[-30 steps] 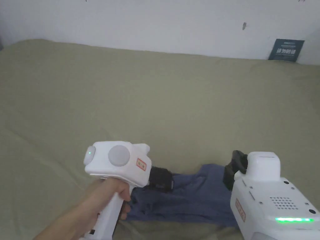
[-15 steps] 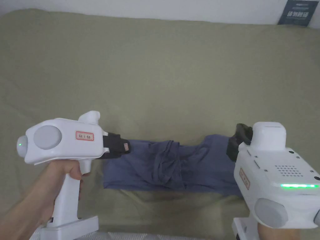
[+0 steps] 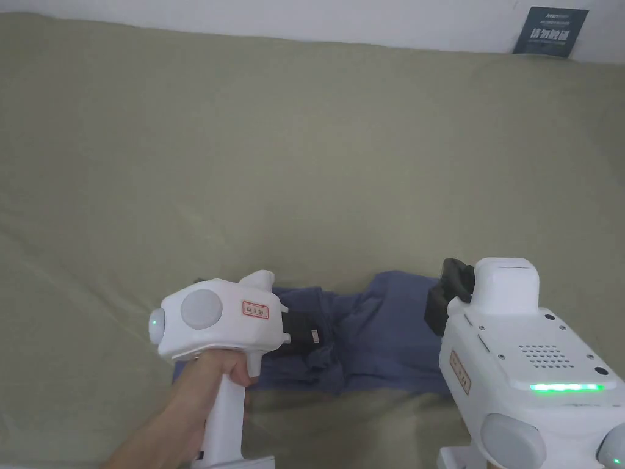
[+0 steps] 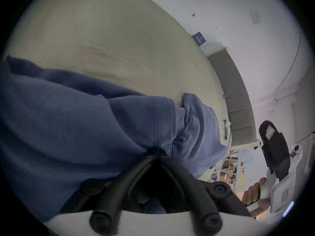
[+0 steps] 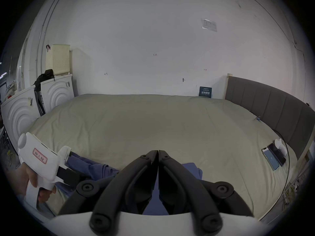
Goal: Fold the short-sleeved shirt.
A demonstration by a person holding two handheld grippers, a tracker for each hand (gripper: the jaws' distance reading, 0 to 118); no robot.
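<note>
A blue short-sleeved shirt (image 3: 378, 342) lies bunched on the olive bed (image 3: 305, 152) near its front edge. My left gripper (image 3: 311, 334) is over the shirt's left half. In the left gripper view its jaws (image 4: 156, 152) are shut on a fold of the blue cloth (image 4: 68, 120), beside a stitched seam. My right gripper (image 3: 448, 293) hovers at the shirt's right end. In the right gripper view its jaws (image 5: 158, 152) are shut with no cloth between the tips, and the shirt (image 5: 95, 168) lies below them. A hand holds each gripper.
A white wall runs behind the bed, with a small dark sign (image 3: 549, 32) leaning on it. A grey headboard (image 5: 272, 103) stands at the right, with two phones (image 5: 273, 156) on the bed beside it. White appliances (image 5: 51, 93) stand past the bed's left end.
My left gripper has moved right from the shirt's left end, taking the cloth with it, so the shirt is now narrower and more bunched. My right gripper stays at the right end.
</note>
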